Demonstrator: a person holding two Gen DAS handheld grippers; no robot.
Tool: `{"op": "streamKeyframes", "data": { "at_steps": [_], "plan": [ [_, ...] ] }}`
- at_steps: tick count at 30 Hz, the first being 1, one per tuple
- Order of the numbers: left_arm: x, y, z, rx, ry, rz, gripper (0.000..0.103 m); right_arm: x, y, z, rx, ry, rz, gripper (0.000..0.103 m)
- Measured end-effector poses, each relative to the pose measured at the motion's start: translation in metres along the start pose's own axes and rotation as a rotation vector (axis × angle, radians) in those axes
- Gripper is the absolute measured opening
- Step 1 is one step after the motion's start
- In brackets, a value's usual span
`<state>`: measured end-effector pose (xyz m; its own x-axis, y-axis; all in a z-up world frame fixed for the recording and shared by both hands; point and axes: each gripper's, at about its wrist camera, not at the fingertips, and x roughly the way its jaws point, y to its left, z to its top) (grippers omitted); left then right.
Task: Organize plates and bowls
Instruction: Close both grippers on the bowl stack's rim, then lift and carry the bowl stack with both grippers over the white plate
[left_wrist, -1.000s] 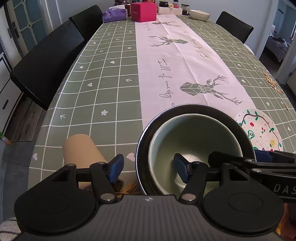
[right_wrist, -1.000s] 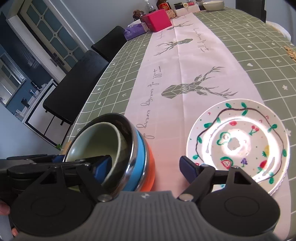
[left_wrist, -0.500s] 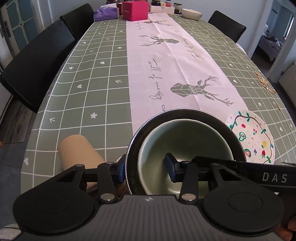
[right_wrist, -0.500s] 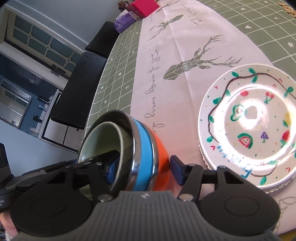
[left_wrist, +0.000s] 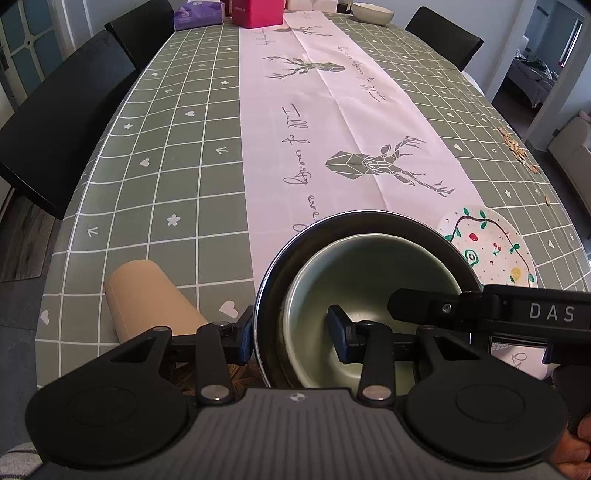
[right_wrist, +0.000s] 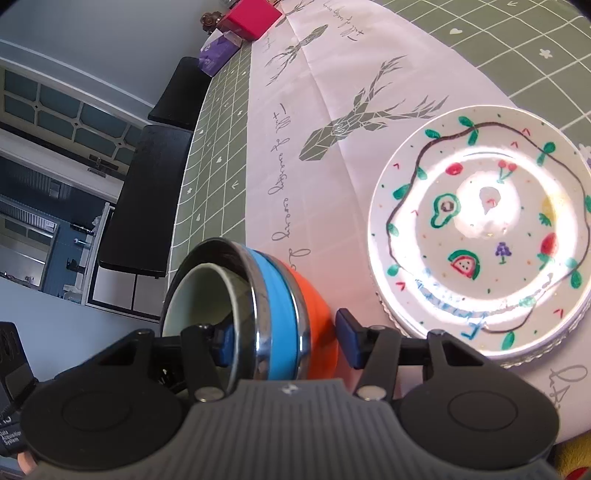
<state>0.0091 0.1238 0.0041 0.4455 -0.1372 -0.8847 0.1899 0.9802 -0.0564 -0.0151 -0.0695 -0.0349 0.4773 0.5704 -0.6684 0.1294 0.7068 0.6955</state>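
The stack of bowls (left_wrist: 369, 295) sits at the near end of the counter (left_wrist: 166, 166), on the pink runner (left_wrist: 332, 110) with the deer print. A pale green bowl (left_wrist: 369, 280) nests inside a steel-rimmed bowl (left_wrist: 280, 266); from the right wrist view the outer layers show as a chrome rim, a blue band (right_wrist: 275, 317) and an orange bowl (right_wrist: 317, 314) at the outside, and the whole stack appears tilted in that view.

The left claw (left_wrist: 291, 339) straddles the near wall of the stack, one blue pad outside the steel rim and the other inside the green bowl. Its jaws are closing, with the nested walls between them; the pads look to be touching them.

The right claw (right_wrist: 284, 341) straddles the stack's wall from the other side, one pad inside the green bowl and one by the orange outer wall. Its jaws are closing too, and a small gap still shows at the outer pad.

Just beside the stack lies a painted plate (right_wrist: 480, 236) with fruit and leaf drawings, flat on the runner. A tan cardboard tube (left_wrist: 147, 295) lies on the green checked cloth on the opposite side of the stack. Far down the counter stand a pink box (left_wrist: 258, 13), a purple tissue pack (left_wrist: 199, 14) and a white bowl (left_wrist: 373, 13). Black chairs (left_wrist: 55, 129) line the counter's edge.
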Motion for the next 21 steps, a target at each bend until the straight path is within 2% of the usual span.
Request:
{"op": "streamKeyframes", "data": {
  "at_steps": [11, 17, 21],
  "plan": [
    [-0.010, -0.011, 0.008, -0.006, 0.002, 0.025, 0.046, -0.008, 0.004, 0.011, 0.025, 0.040, -0.031, 0.051],
    [-0.018, -0.021, 0.022, 0.003, 0.039, 0.041, 0.046, -0.011, 0.013, 0.032, 0.041, 0.124, -0.069, 0.049],
    [-0.034, -0.038, 0.037, 0.035, 0.014, 0.061, 0.046, -0.027, 0.021, 0.045, 0.017, 0.127, -0.077, 0.048]
  ]
}}
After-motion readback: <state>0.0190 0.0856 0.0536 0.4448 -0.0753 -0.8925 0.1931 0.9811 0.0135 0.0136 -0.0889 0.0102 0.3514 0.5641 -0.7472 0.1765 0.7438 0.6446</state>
